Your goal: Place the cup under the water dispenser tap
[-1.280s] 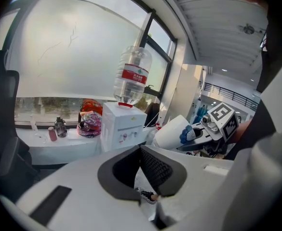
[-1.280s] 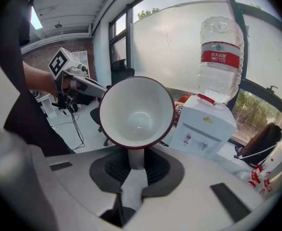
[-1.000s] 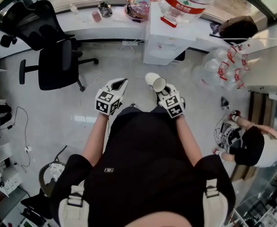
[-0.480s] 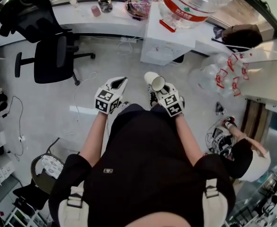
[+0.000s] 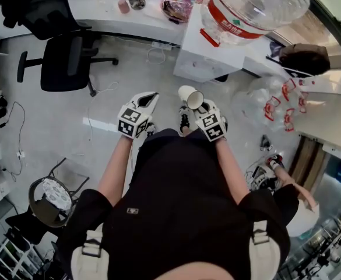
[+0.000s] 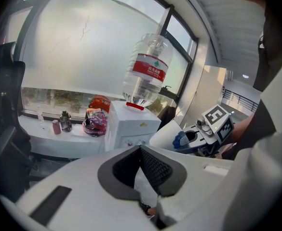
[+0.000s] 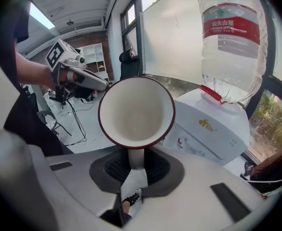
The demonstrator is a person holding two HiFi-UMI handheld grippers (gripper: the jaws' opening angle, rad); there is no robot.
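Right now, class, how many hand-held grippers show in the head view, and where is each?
2. The left hand-held gripper points forward at left, jaws together and empty; the right hand-held gripper, beside it, is shut on the cup. None seems hidden.

Head view looks steeply down; both gripper views face the water dispenser (image 6: pixel 131 124), seemingly near.

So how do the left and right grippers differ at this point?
The right gripper is clamped on a white, red-rimmed cup; the left gripper has its jaws together on nothing. The right gripper sits more in line with the water dispenser; the left gripper is off to its side. Both are white, carry marker cubes and point toward the dispenser.
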